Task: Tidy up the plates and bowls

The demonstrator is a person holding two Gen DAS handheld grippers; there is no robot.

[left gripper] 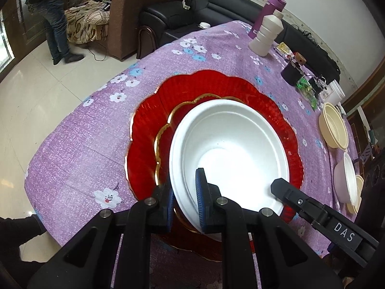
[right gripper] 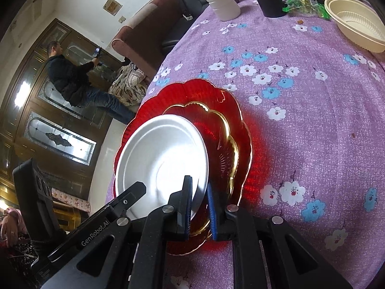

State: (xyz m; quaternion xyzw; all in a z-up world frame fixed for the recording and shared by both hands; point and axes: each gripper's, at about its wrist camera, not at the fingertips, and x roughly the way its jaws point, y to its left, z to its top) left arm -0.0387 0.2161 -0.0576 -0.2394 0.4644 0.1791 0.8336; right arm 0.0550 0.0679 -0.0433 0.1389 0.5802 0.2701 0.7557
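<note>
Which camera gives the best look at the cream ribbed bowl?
The right wrist view: the cream ribbed bowl sits large at top right, its ribbed inside and rim clear. The left wrist view shows it smaller and squeezed at the right edge.

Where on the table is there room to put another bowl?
Bare cloth lies between the red plate and the cream bowl, and left of the plate toward the table edge. It is crowded by the white bottle and packets.
</note>
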